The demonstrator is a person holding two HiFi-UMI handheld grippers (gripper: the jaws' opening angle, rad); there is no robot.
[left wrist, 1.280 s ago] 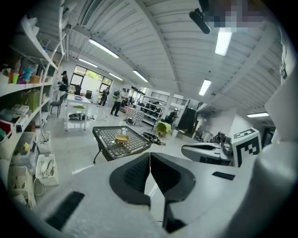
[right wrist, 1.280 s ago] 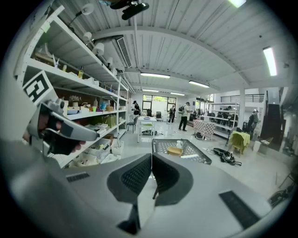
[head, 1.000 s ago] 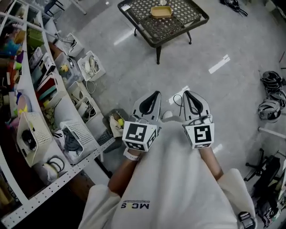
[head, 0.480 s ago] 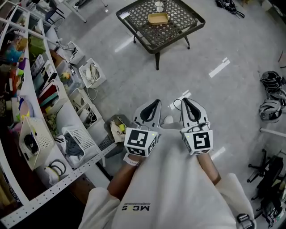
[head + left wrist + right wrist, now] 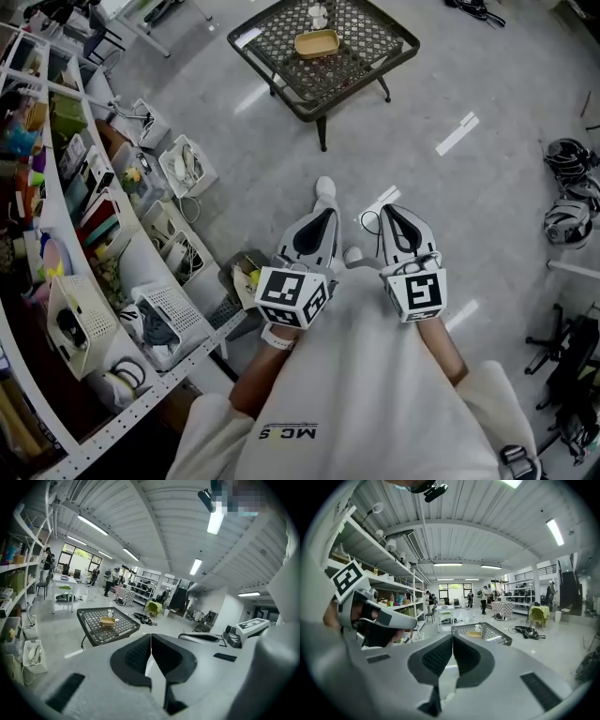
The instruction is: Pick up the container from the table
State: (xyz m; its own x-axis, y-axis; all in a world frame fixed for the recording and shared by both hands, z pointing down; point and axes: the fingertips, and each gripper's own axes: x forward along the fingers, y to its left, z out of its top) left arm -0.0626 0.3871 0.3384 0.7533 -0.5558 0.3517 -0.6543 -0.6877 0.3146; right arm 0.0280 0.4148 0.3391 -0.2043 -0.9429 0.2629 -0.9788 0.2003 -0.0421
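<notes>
A shallow tan container (image 5: 317, 43) lies on a low black mesh table (image 5: 361, 64) far ahead; it also shows as the tan container (image 5: 107, 621) in the left gripper view and the tan container (image 5: 475, 633) in the right gripper view. A small white object (image 5: 317, 14) stands behind it. My left gripper (image 5: 322, 202) and right gripper (image 5: 393, 202) are held side by side close to my body, far short of the table. Both are shut with nothing between their jaws. The left gripper (image 5: 150, 637) and right gripper (image 5: 452, 639) show the jaws touching at the tips.
White shelving (image 5: 66, 281) with baskets and bins of clutter curves along the left. Several bins (image 5: 190, 141) stand on the floor beside it. Helmets (image 5: 567, 220) and gear lie at the right. Grey floor (image 5: 450, 103) stretches between me and the table. My shoe (image 5: 324, 190) shows ahead.
The view has advanced toward the table, which now sits a little lower and left in the head view. A shoe has come forward. Both grippers stay shut and side by side.
</notes>
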